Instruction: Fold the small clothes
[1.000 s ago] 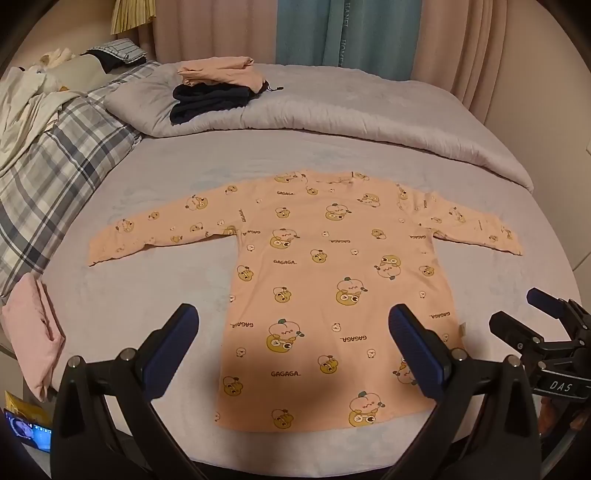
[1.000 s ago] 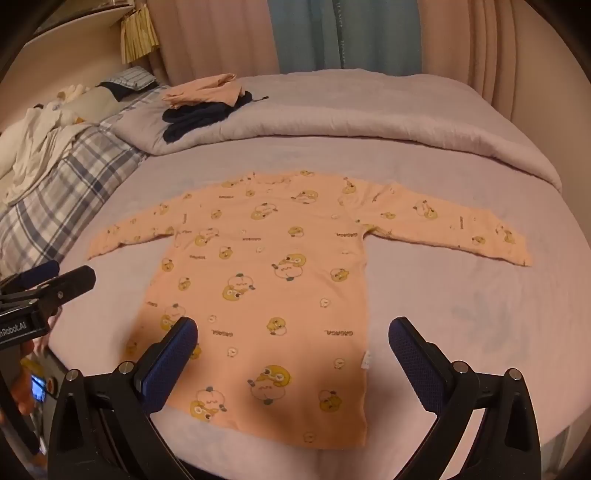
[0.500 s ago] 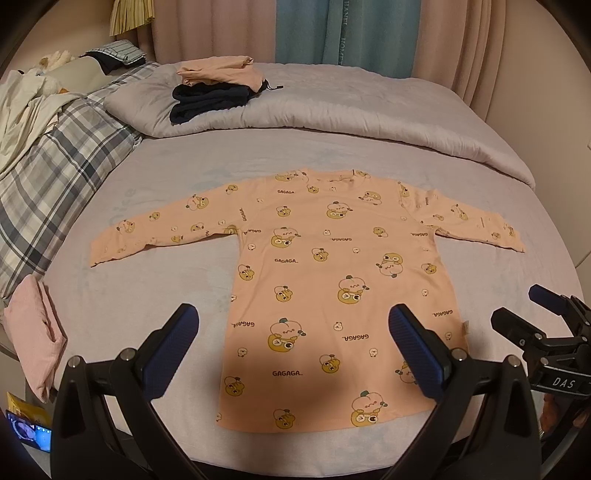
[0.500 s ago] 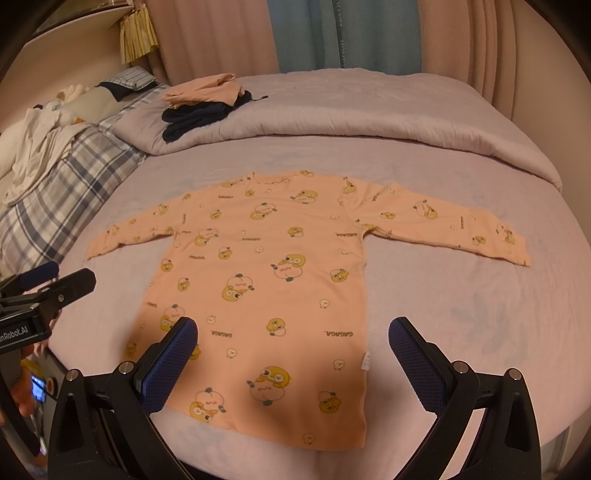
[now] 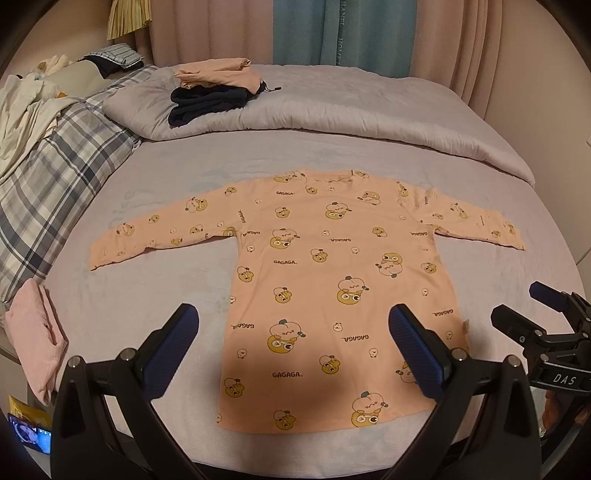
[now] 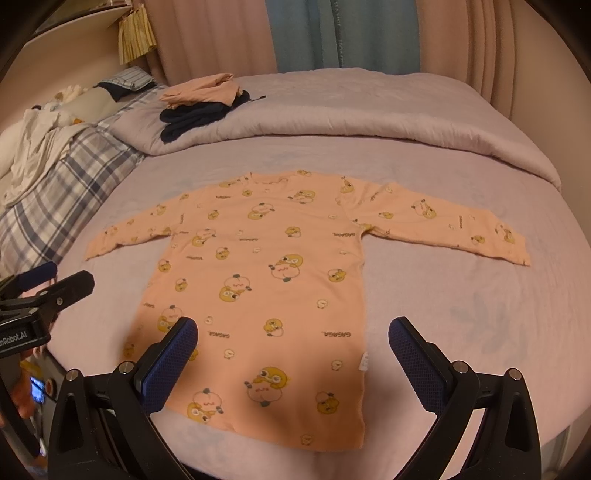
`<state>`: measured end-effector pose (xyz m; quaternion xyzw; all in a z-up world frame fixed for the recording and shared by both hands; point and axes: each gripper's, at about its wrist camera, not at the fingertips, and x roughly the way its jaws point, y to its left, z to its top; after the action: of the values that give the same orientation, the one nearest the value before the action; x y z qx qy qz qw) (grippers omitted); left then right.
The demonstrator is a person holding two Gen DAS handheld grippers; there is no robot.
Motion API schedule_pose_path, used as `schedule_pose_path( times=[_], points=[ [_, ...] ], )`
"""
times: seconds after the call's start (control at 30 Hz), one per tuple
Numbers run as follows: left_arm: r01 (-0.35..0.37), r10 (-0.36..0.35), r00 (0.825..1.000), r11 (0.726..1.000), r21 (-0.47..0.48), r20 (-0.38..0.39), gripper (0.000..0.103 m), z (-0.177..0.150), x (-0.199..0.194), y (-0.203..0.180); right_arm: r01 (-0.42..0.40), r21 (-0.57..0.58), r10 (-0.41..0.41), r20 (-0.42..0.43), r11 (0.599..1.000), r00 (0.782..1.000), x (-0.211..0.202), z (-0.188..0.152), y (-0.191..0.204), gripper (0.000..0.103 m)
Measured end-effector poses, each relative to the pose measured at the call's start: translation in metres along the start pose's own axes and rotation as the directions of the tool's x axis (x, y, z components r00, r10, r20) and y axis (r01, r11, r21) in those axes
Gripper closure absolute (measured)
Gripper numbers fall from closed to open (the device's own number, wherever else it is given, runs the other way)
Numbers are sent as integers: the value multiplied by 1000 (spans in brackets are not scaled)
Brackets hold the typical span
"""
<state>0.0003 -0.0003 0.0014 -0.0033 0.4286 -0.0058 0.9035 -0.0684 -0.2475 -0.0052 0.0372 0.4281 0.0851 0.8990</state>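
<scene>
My left claw [image 5: 293, 341] hangs wide apart above the near hem of the peach long-sleeved shirt [image 5: 332, 288], gripping nothing. My right claw [image 6: 291, 343] is spread just as wide over the same hem and holds nothing either. From the left wrist view I see the right claw off to the side, beyond the shirt's edge; from the right wrist view the left claw sits past the opposite edge, near the bed's corner.

The shirt lies flat on the lavender bed sheet [image 5: 155, 295], spread full out, both sleeves stretched to the sides and the neckline pointing away from me. It is printed with yellow cartoon figures and the word GAGAGA. A small tag shows at its side seam near the hem.

Behind it a grey quilt [image 5: 351, 110] is bunched across the bed, and on it rests a stack of folded clothes [image 5: 214, 88], a peach piece on top of dark navy ones. A plaid blanket [image 5: 48, 177] runs along the left side, with white cloth heaped on it. A folded pink garment [image 5: 37, 339] lies at the near left edge of the bed. Pink and teal curtains [image 5: 332, 33] hang at the back.
</scene>
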Motion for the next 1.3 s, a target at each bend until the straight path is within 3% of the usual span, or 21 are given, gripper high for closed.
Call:
schedule_pose_path(
  times=[1.3],
  points=[
    [-11,11,1000,1000,17,11,0,0,0,-1,8,-7,-8,1,1000,1000,3,0,0,1]
  ],
)
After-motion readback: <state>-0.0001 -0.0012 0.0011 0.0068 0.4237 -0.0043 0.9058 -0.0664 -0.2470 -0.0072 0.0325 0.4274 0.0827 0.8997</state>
